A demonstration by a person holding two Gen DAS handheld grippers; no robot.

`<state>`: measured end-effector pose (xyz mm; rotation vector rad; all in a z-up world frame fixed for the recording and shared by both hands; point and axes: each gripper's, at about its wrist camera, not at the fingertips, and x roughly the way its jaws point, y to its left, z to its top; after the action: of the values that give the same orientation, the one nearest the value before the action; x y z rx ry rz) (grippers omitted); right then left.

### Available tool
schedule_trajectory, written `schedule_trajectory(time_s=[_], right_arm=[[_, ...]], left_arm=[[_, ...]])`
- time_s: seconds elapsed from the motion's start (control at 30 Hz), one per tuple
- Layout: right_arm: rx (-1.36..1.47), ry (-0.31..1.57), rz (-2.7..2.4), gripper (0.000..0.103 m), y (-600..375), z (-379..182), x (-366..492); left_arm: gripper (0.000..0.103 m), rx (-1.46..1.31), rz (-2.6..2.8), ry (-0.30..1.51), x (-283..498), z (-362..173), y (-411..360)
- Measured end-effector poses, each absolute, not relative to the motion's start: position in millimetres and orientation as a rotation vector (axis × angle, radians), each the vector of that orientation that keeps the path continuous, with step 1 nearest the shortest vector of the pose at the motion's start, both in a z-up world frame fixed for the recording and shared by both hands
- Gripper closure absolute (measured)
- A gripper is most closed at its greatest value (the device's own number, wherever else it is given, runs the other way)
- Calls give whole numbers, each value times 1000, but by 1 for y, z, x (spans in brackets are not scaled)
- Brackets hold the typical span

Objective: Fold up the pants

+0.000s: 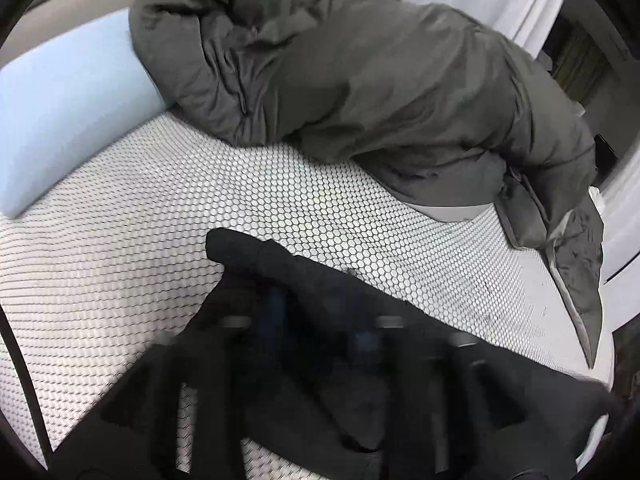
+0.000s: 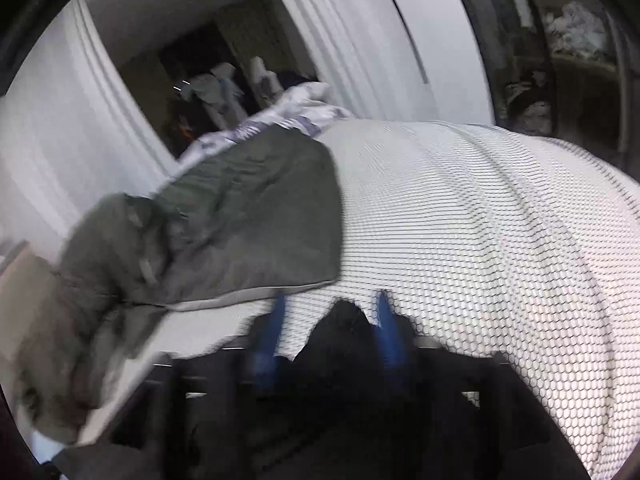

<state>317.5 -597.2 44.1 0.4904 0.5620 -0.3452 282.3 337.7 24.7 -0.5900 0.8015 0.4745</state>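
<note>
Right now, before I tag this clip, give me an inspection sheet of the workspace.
Surface: white honeycomb-patterned bed cover.
Job's things: black pants draped over both grippers.
Clutter: grey-green quilt heaped at the far side; light blue pillow beside it; patterned bedding at the bed's edge.
Grippers: left gripper buried in fabric, state unclear; right gripper with blue fingers apart around pants fabric.
Cables: nothing seen.
Surroundings: white curtains.

Grey duvet [image 1: 360,92] heaped on honeycomb-patterned mattress [image 1: 200,200] beside pale blue pillow [image 1: 60,100]
</note>
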Motion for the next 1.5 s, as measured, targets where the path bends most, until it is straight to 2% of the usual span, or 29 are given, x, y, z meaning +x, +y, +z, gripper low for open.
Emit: schedule_trajectory(time_s=[0.07, 0.1, 0.13, 0.4, 0.47, 0.5, 0.6, 0.7, 0.77, 0.8, 0.83, 0.87, 0.9, 0.93, 1.0, 1.07, 1.17, 1.23, 1.33, 1.5], right_arm=[[464, 562, -325, 44, -590, 41, 313], [448, 564, -301, 36, -585, 40, 309], [428, 563, -276, 32, -581, 38, 301], [505, 557, -164, 22, -566, 5, 199], [548, 578, -141, 22, -565, -6, 176], [572, 581, -123, 22, -567, -13, 165], [619, 626, -93, 22, -573, -33, 141], [694, 667, -64, 22, -588, -48, 132], [753, 702, -38, 22, -597, -57, 131], [774, 719, -23, 22, -599, -61, 132], [790, 728, -7, 22, -601, -64, 133], [809, 745, 17, 22, -602, -68, 136], [826, 753, 30, 22, -601, -70, 138], [843, 763, 49, 22, -599, -75, 141], [868, 776, 83, 22, -595, -80, 151], [900, 778, 93, 25, -590, -87, 165], [926, 752, 70, 48, -579, -100, 193], [934, 756, 9, 86, -575, -115, 208], [929, 746, -13, 99, -572, -119, 210], [920, 689, 13, 102, -569, -100, 171]], left_arm=[[20, -573, 495, 746, 278, 28, 337], [14, -549, 515, 697, 270, 34, 333], [11, -541, 516, 677, 264, 36, 331], [12, -638, 369, 683, 186, 13, 286], [24, -692, 327, 711, 167, -5, 278], [27, -751, 288, 740, 162, -20, 272], [34, -878, 167, 798, 156, -50, 260], [36, -976, 105, 805, 163, -71, 254], [52, -968, 115, 829, 176, -82, 249], [54, -974, 123, 823, 184, -86, 250], [62, -984, 125, 811, 189, -89, 251], [84, -993, 137, 803, 194, -92, 253], [93, -996, 161, 797, 197, -95, 255], [98, -1007, 173, 783, 198, -98, 258], [100, -1033, 194, 749, 195, -98, 261], [101, -1012, 201, 719, 191, -91, 261], [101, -951, 213, 705, 185, -80, 259], [101, -917, 223, 711, 179, -79, 256], [101, -902, 217, 712, 161, -78, 257], [101, -864, 228, 701, 118, -67, 266]])
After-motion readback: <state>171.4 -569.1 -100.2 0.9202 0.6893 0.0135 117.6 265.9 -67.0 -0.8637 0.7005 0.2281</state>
